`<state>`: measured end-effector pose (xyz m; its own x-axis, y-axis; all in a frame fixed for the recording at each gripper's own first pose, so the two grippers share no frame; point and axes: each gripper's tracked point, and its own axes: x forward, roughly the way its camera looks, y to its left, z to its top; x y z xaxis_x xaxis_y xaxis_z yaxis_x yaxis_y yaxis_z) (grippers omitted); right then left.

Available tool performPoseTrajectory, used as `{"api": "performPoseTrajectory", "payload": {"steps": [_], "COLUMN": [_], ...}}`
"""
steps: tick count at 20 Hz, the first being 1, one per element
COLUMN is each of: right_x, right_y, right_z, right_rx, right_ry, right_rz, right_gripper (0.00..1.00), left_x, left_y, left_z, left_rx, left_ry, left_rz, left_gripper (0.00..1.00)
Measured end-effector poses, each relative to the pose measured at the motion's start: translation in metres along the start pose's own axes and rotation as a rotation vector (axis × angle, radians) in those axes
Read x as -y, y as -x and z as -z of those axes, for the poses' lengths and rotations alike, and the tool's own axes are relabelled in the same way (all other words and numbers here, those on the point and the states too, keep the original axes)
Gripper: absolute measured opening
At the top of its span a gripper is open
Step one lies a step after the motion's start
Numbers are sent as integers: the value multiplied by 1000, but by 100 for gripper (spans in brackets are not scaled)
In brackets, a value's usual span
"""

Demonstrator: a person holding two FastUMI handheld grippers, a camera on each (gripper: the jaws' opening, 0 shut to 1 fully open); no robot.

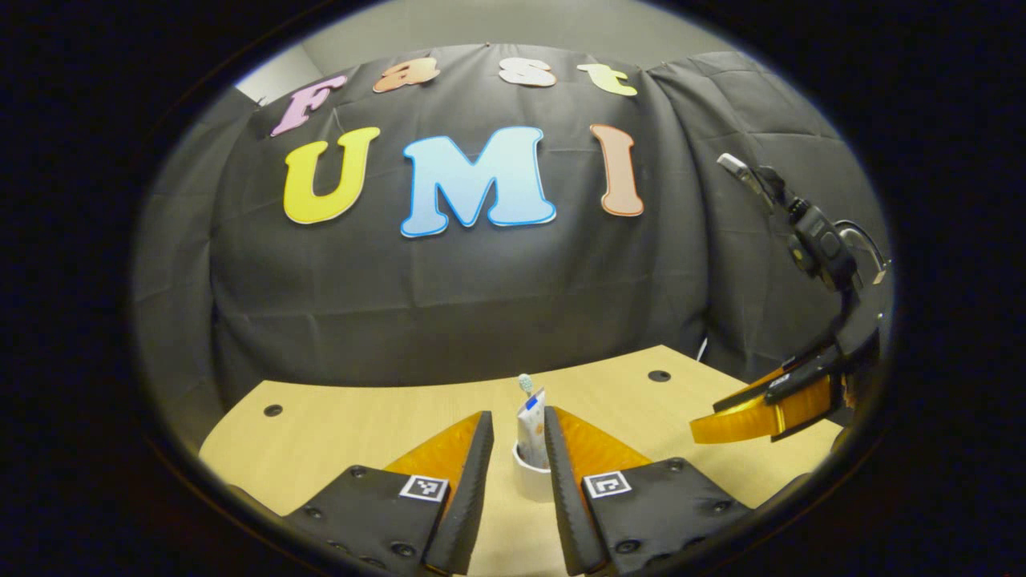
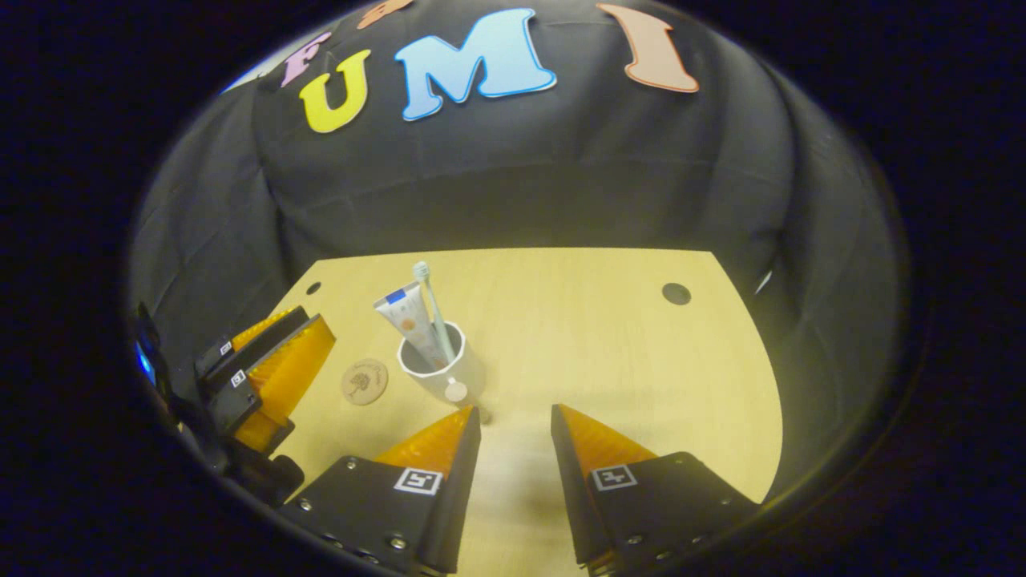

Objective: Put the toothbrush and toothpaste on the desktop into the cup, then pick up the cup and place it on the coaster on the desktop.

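The cup (image 2: 442, 370) stands upright on the desktop (image 2: 577, 336), near its middle. Inside the cup, the toothpaste (image 2: 403, 314) tube and the toothbrush (image 2: 433, 308) both lean toward 11 o'clock in the right gripper view, brush head uppermost. The coaster (image 2: 365, 381), a round disc, lies flat on the desktop just beside the cup at its 9 o'clock in that view; the two do not touch.

In the left gripper view, the cup (image 1: 531, 473) sits between the two fingers of the left gripper (image 1: 519, 429), with the toothpaste (image 1: 531, 433) and the toothbrush (image 1: 526, 385) head rising above its rim. The jaws stand partly apart, roughly at cup width. Whether the fingers press the cup wall cannot be told.

The right gripper (image 2: 515, 423) hangs over the desktop with the cup at its 11 o'clock. Its jaws are apart and hold nothing; the left finger tip lies near the cup base.

The left gripper (image 2: 276, 361) also appears at 9 o'clock in the right gripper view, beyond the coaster. The right gripper (image 1: 757, 413) appears at 3 o'clock in the left gripper view, well apart from the cup.

The desktop (image 1: 361, 425) is light wood with round dark holes near its far corners.
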<state>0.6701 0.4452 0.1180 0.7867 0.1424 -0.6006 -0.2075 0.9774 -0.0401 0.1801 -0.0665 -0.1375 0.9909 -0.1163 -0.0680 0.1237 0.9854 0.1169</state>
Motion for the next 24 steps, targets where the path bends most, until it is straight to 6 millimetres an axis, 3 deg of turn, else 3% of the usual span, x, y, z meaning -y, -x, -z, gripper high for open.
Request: {"api": "performPoseTrajectory", "payload": {"steps": [3, 4, 7, 10, 24], "right_x": [-7, -10, -23, -32, -47], "right_y": [-13, -16, -27, -39, -82], "right_z": [1, 2, 3, 9, 16], "right_rx": [-62, -82, -124, -182, -370], "right_ry": [90, 115, 175, 227, 406], "right_rz": [-24, -35, -72, -90, -124], "right_gripper": [53, 53, 53, 53, 51], "left_x": [-14, -17, -31, -43, -110], "left_y": [10, 13, 25, 33, 76], "left_z": [1, 2, 5, 7, 36], "left_rx": [-14, -17, -19, -28, -80], "left_ry": [24, 39, 69, 71, 100], "left_rz": [-27, -36, -66, -95, -273], "left_gripper": [46, 53, 55, 67, 67]}}
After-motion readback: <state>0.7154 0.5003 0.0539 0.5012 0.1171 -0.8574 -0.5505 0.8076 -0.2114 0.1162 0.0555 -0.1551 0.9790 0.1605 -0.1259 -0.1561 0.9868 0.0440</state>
